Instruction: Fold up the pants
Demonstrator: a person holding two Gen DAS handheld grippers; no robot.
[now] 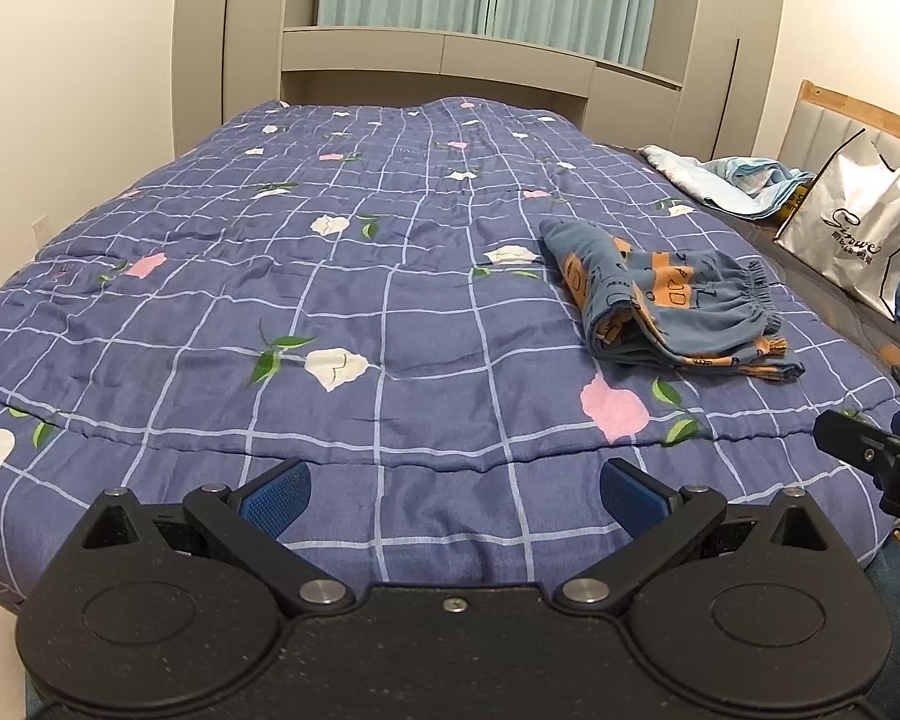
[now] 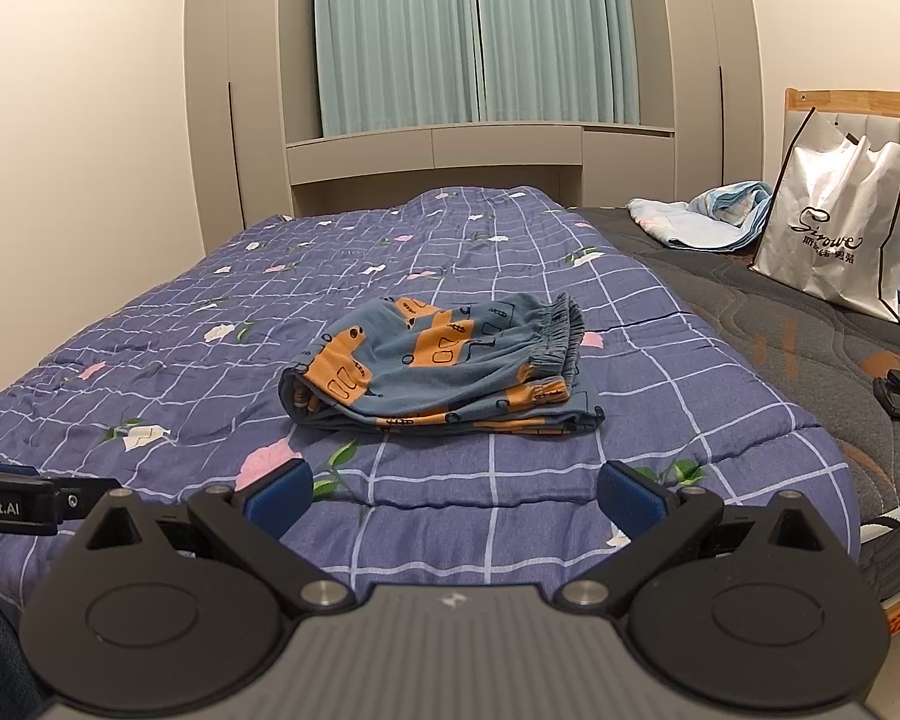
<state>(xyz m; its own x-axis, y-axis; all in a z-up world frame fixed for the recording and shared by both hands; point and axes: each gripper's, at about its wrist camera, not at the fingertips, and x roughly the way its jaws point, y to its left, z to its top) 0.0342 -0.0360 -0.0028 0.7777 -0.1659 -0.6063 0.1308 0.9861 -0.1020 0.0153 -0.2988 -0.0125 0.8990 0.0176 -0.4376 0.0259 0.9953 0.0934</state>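
Pants [image 2: 444, 369] folded compactly on quilt [image 2: 150, 360]; looks finished. Left gripper [image 1: 455, 495] and right gripper [image 2: 455, 495] spread wide, empty.

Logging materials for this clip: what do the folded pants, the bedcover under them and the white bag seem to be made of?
Pants: soft matte knit, probably cotton; limp folds, gathered elastic waistband. Bedcover: quilted woven fabric, matte; stitched lines, puffy dimples. White bag: looks like non-woven fabric with a slight sheen and dark trim; stands stiffly. Could be coated paper.
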